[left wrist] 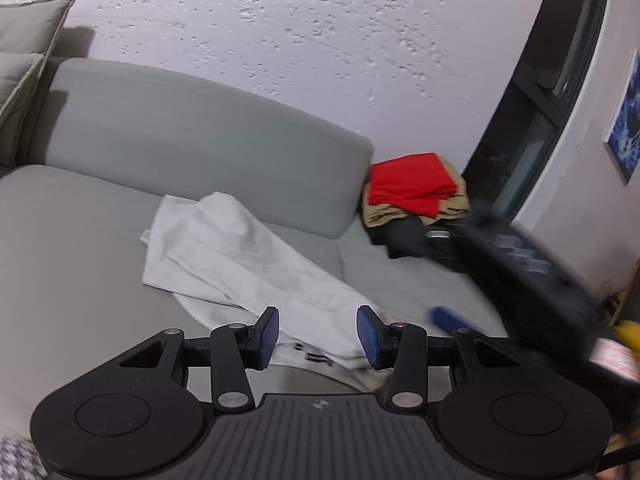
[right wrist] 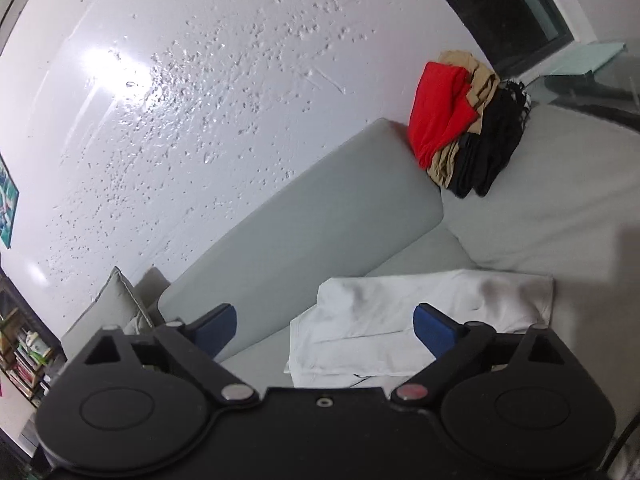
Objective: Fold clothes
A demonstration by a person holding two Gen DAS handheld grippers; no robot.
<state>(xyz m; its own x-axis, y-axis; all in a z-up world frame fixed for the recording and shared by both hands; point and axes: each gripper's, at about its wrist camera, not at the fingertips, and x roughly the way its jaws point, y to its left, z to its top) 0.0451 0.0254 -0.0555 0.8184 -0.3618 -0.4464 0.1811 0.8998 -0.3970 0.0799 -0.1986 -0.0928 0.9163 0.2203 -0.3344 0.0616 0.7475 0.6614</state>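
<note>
A white garment (left wrist: 240,256) lies partly folded and rumpled on the grey sofa seat (left wrist: 60,240). My left gripper (left wrist: 318,334) is open just above its near end, empty. The right wrist view shows the same white garment (right wrist: 420,320) lying flat in front of my right gripper (right wrist: 324,326), which is open wide and empty above its near edge. The right gripper also shows blurred in the left wrist view (left wrist: 520,272), to the right of the garment.
A pile of folded clothes, red (left wrist: 408,184) on tan and black, sits at the sofa's far right end (right wrist: 444,112). The grey backrest (left wrist: 200,148) runs behind the garment. Cushions (left wrist: 24,60) stand at the far left. A dark window (left wrist: 540,120) is at the right.
</note>
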